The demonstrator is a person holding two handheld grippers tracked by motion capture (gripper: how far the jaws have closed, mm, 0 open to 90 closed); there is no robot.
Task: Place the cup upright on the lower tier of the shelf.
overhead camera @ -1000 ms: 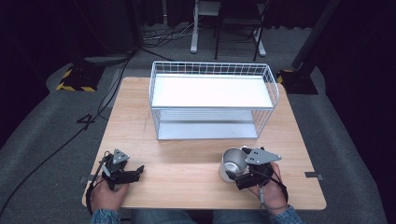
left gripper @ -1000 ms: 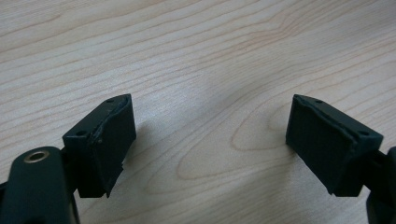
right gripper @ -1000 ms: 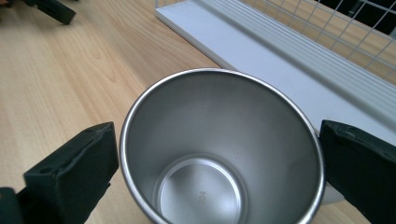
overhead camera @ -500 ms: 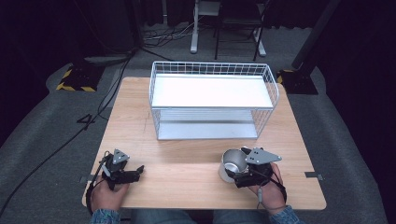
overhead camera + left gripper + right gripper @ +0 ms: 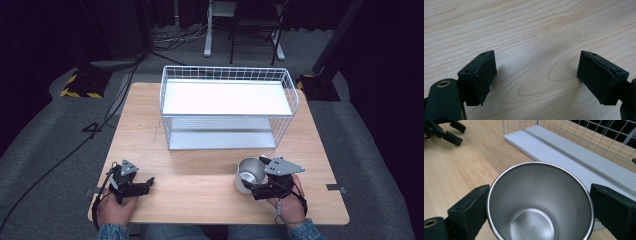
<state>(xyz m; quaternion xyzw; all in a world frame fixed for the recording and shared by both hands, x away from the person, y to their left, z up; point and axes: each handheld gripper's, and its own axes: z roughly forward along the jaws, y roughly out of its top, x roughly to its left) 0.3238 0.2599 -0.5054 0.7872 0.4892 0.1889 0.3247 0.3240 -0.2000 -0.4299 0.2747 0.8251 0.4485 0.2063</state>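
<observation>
While the cup [image 5: 248,174] stands upright on the table [image 5: 200,165], near the front edge and right of centre, my right gripper [image 5: 256,186] straddles it. Steel cup, empty, mouth up. In the right gripper view the cup [image 5: 540,202] sits between my two jaws: the left pad [image 5: 474,207] touches the rim, the right pad [image 5: 616,212] is just beside it, contact there hard to call. So the right gripper is closed around the cup, or very nearly; I read it as grasping, but not yet lifted, since the cup base looks down on the wood.

Just behind the cup is the wire rack [image 5: 227,107], two white shelves, its front edge near the cup. In the right gripper view the lower shelf [image 5: 574,152] runs just past the rim.

My left gripper [image 5: 142,186] rests well apart at the table's front left, jaws spread wide with nothing between them; the left gripper view has bare wood [image 5: 531,37] under the gap. It also shows far off in the right gripper view [image 5: 446,131].

Step in hand, my guess: the grasp on the cup, ahead of moving it to the rack. Next move calls for a firm squeeze on both sides of the rim, a straight lift to clear the table, then a carry forward. The lower shelf has a low opening, so the cup must go in level under the upper shelf; the upper one needs a lift over the wire wall. Slip risk: smooth steel, tapered wall.
</observation>
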